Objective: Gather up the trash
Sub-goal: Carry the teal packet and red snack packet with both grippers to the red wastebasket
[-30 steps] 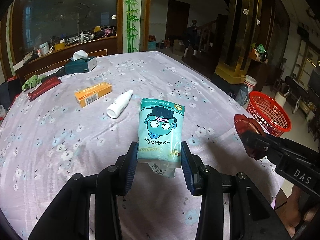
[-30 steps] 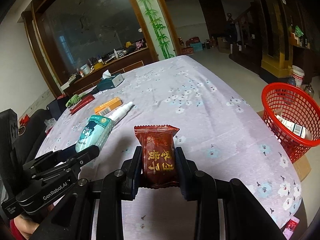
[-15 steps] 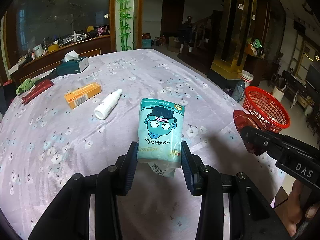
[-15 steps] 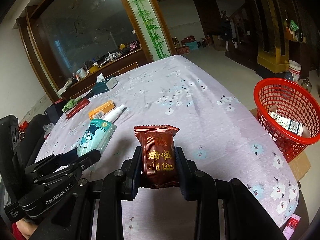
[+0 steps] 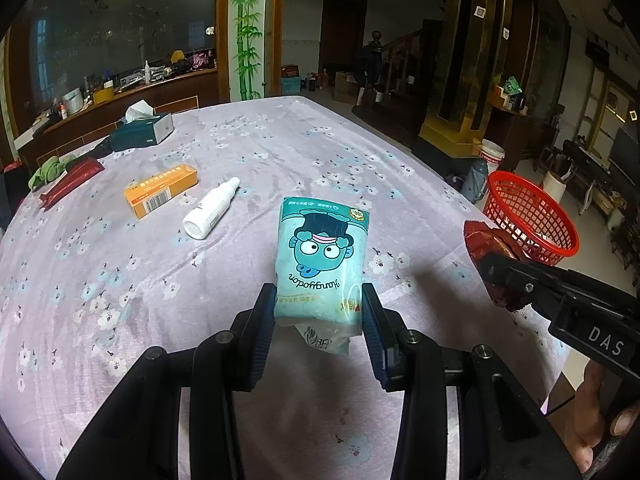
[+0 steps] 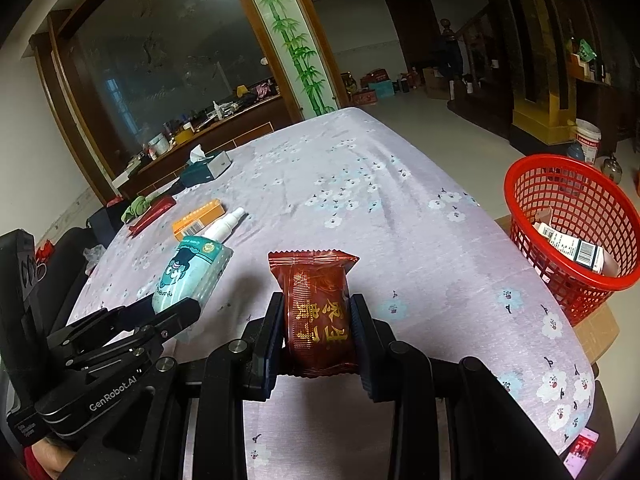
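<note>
right wrist: right gripper [image 6: 316,320] clenching red wrapper [image 6: 316,312], left gripper [image 5: 320,312] gripping teal pack [image 5: 322,264]. carrying both right; release only above basket [image 6: 520,216].

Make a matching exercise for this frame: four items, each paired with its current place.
Items:
1. teal tissue pack
2. red snack packet
3. white bottle
4. barcoded box

Places:
A. lying on the tablecloth
B. inside the red basket
C. clamped in the left gripper
D. clamped in the right gripper

Pairs: 1-C, 2-D, 3-A, 4-B
</note>
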Demonstrator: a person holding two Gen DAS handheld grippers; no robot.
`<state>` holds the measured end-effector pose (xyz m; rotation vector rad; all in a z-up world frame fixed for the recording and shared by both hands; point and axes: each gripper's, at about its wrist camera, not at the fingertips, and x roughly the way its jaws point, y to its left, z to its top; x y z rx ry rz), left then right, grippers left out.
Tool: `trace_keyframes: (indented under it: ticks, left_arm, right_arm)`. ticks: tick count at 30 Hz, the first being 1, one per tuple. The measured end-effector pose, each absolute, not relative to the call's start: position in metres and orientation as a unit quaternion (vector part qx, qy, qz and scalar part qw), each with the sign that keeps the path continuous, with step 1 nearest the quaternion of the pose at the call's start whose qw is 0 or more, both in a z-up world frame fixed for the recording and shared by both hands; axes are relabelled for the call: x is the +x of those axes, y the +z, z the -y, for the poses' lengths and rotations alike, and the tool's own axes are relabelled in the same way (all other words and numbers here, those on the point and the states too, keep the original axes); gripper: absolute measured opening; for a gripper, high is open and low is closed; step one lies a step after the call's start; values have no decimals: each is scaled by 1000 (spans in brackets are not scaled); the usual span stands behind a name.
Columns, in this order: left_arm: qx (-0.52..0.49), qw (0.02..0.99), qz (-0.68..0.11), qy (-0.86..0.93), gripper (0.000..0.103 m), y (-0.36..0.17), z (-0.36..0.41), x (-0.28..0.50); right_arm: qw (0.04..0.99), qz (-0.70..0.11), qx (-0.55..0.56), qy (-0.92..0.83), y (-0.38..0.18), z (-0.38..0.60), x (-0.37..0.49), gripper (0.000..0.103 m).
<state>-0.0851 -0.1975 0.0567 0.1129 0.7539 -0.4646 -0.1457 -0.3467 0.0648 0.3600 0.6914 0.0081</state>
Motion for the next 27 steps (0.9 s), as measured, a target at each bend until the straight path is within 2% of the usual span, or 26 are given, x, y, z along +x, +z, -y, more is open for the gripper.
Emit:
trace_keyframes:
  ticks: [27]
  left_arm:
    - [73,893,-362,-258,40,65,239,-78]
  right_arm:
    - [924,-328,193,-23,71,382,-154,34]
